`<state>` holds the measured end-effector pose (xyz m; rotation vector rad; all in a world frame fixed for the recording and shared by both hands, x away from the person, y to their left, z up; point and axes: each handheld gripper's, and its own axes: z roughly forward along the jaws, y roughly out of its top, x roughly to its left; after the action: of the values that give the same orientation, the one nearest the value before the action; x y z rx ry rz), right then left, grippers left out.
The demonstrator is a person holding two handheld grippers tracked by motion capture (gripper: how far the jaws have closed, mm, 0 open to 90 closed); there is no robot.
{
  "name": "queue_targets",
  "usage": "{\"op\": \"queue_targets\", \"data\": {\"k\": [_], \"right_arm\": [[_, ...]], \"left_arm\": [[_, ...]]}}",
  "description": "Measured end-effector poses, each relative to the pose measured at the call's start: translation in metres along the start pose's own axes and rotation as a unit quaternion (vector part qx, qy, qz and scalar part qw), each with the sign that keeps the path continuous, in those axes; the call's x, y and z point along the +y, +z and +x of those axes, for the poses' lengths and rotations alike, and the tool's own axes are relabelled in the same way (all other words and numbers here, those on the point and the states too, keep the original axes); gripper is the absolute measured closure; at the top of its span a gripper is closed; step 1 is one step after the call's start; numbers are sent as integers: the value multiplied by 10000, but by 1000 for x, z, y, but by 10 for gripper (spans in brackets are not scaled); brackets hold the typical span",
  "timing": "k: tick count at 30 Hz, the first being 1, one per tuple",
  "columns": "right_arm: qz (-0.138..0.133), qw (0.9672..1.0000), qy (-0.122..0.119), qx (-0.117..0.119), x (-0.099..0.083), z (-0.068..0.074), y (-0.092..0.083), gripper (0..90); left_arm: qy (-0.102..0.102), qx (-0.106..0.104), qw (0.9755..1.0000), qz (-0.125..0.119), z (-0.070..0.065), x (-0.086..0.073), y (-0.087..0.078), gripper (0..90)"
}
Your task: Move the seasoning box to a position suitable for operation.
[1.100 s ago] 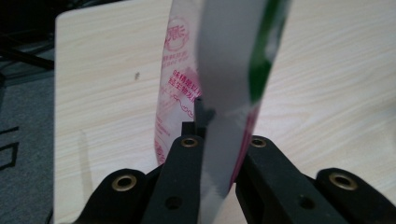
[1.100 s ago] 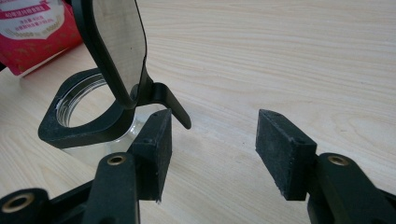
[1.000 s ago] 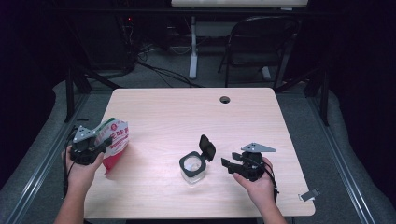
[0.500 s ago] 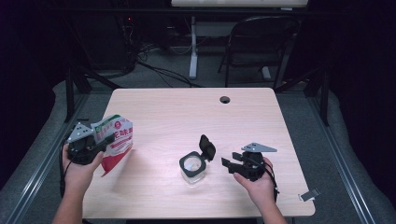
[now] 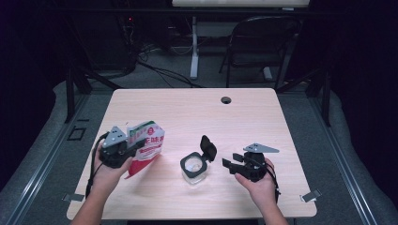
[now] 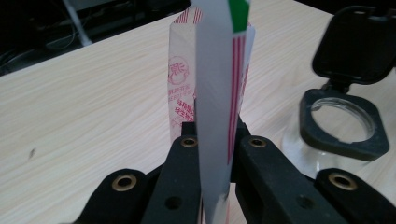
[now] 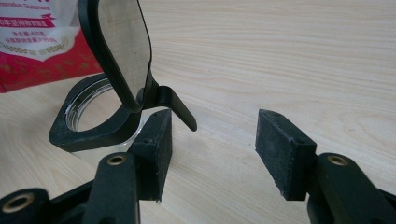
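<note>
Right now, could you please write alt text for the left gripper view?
The left gripper clamps the edge of a red-and-white pouch above a pale wooden table. At right stands a clear jar, its black lid flipped open.

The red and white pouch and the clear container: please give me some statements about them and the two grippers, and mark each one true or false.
1. The left gripper is shut on the red and white pouch. True.
2. The black lid of the clear container is closed. False: the lid stands open, hinged up behind the round opening.
3. The right gripper holds the container. False: its fingers are open, with bare table between them, beside the container.
4. The container stands between the two grippers on the table. True.
5. The pouch lies flat on the table. False: it is held upright, its edge between the left gripper's fingers.
</note>
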<state>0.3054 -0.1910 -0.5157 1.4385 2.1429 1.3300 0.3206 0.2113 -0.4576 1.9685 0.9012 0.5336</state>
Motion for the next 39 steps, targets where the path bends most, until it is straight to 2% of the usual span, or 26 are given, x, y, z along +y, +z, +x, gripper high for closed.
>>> {"op": "queue_targets", "data": {"k": [3,6,10,16,17,19,21,26,29,31,35,39], "right_arm": [[-5,10000,9,-1,0,0,0,458],[9,10000,-3,-2,-1,0,0,458],[-46,10000,29,30,0,0,-2,458],[-131,9998,23,151,6,3,-7,490],[-150,9997,-15,208,8,5,-8,515],[-130,9993,-234,256,14,10,-11,569],[-169,9986,-427,263,21,18,-17,608],[-355,9967,-494,543,38,30,-30,678],[-314,9950,-572,760,45,40,-33,711],[-242,9934,-667,906,47,50,-30,727],[-24,9883,-965,1182,45,76,-18,731],[261,9843,-1158,1304,39,90,0,726]], "left_arm": [[105,-97,9999,-80,-12,2,9,900],[72,-289,9994,-179,-21,0,17,900],[-34,-471,9988,-100,-26,-6,25,900],[-283,-560,9980,-85,-26,-16,21,900],[-367,-666,9971,-78,-27,-19,21,900],[-438,-724,9964,-96,-29,-22,20,900],[-399,-706,9967,-61,-32,-23,19,900],[-262,-620,9977,20,-41,-29,19,900],[-326,-639,9974,61,-44,-34,20,900],[-360,-704,9968,101,-45,-36,20,900],[-316,-687,9970,177,-51,-40,21,900],[-324,-680,9970,167,-53,-41,20,900]]}}
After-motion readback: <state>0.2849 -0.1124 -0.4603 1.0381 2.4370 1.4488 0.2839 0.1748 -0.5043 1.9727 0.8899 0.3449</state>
